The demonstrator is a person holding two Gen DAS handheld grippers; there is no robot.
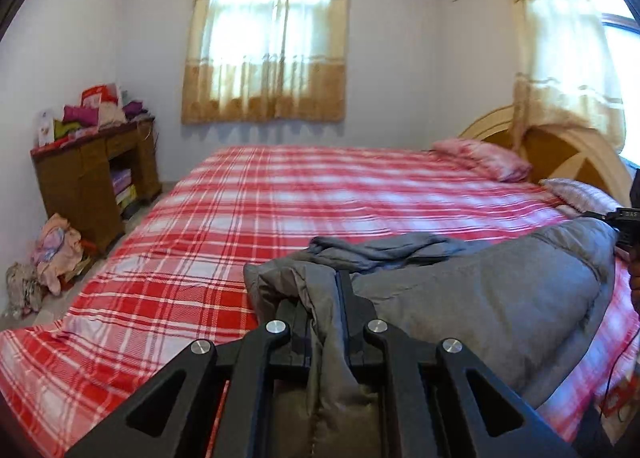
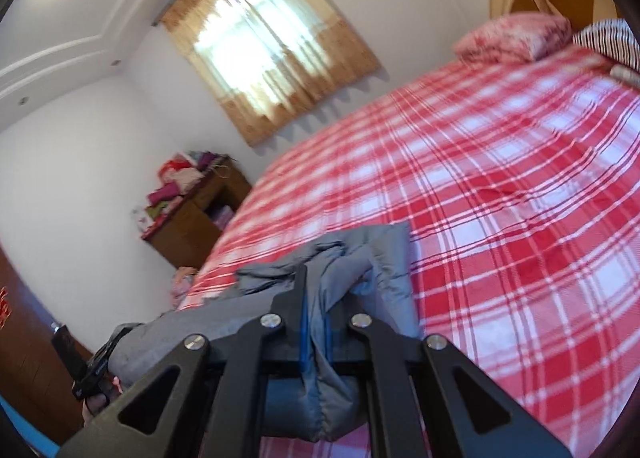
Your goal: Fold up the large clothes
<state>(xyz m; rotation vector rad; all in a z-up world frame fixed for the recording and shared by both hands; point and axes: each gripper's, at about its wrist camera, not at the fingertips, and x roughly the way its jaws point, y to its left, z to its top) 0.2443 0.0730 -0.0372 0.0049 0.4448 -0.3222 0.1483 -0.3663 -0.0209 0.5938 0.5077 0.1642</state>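
A large grey padded garment (image 1: pixel 480 290) lies bunched on the near part of a bed with a red and white plaid cover (image 1: pixel 240 217). My left gripper (image 1: pixel 320 298) is shut on a fold of the grey fabric at its left end. My right gripper (image 2: pixel 320 290) is shut on another bunched fold of the same garment (image 2: pixel 360 258), lifted a little above the plaid cover (image 2: pixel 500 197). The right gripper's body shows at the far right edge of the left wrist view (image 1: pixel 624 225). The left gripper's body shows at the lower left of the right wrist view (image 2: pixel 92 370).
Two pink pillows (image 1: pixel 484 157) lie by the wooden headboard (image 1: pixel 568 157) at the right. A wooden cabinet (image 1: pixel 92 181) piled with clothes stands by the left wall, with a heap of clothes (image 1: pixel 52 254) on the floor. Curtained windows (image 1: pixel 268 37) are behind.
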